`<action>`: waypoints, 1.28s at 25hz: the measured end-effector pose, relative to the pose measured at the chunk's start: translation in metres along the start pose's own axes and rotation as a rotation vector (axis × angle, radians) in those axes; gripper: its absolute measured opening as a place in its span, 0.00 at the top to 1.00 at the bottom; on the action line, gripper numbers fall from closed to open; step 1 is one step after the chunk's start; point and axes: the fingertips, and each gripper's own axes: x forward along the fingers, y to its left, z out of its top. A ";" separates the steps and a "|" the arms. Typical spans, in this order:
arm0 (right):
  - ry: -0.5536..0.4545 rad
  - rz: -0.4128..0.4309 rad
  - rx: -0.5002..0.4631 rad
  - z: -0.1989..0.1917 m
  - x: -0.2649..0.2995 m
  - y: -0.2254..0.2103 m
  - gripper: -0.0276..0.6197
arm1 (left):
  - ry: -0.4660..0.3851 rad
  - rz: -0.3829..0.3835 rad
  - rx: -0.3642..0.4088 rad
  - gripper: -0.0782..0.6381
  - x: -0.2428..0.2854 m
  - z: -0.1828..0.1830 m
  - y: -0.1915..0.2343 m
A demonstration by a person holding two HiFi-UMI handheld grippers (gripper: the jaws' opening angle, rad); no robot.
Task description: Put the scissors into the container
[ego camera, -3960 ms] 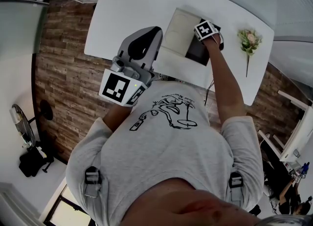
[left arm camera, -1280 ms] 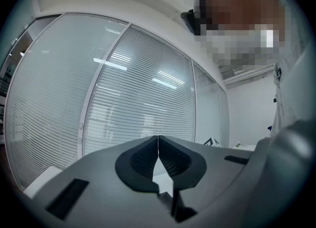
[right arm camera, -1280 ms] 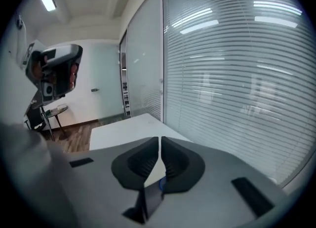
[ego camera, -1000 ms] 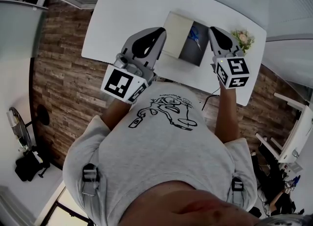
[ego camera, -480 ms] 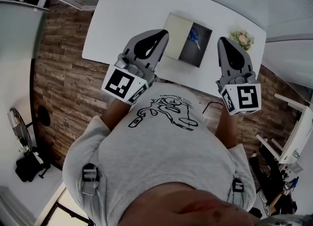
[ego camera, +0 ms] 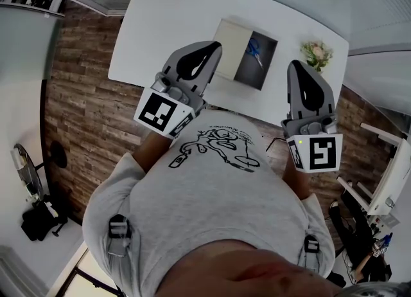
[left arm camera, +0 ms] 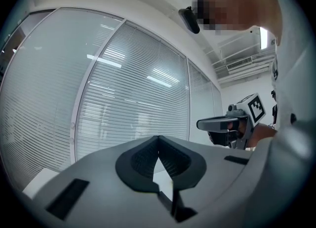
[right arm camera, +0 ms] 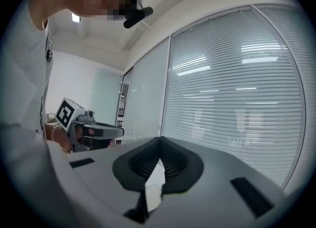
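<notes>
Now the scissors [ego camera: 255, 51], blue at the handles, lie inside the container [ego camera: 249, 74], a dark open box whose pale lid [ego camera: 230, 44] is folded back on its left side. The container stands on the white table [ego camera: 154, 26], and a small sprig of flowers [ego camera: 316, 51] lies near it to the right. Neither gripper touches the box. The left gripper [ego camera: 210, 48] is held over the table's near edge, just left of the lid. The left gripper view shows its jaws pressed together with nothing between them. The right gripper [ego camera: 299, 67] hovers to the right of the container, beside the flowers, and its jaws are likewise closed tight and empty. Both face a wall of slatted blinds [left arm camera: 133, 103]. Wood-plank floor [ego camera: 83, 96] shows beside the table.
</notes>
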 end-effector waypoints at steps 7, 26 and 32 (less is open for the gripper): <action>-0.010 -0.002 0.004 0.003 -0.006 0.006 0.95 | -0.003 -0.009 -0.003 0.86 0.003 -0.001 -0.003; -0.011 -0.033 0.020 0.003 -0.007 0.003 0.95 | -0.012 -0.001 -0.012 0.86 0.000 0.003 0.000; -0.009 -0.037 0.022 0.002 -0.007 0.002 0.95 | -0.013 -0.004 -0.015 0.86 0.001 0.002 -0.001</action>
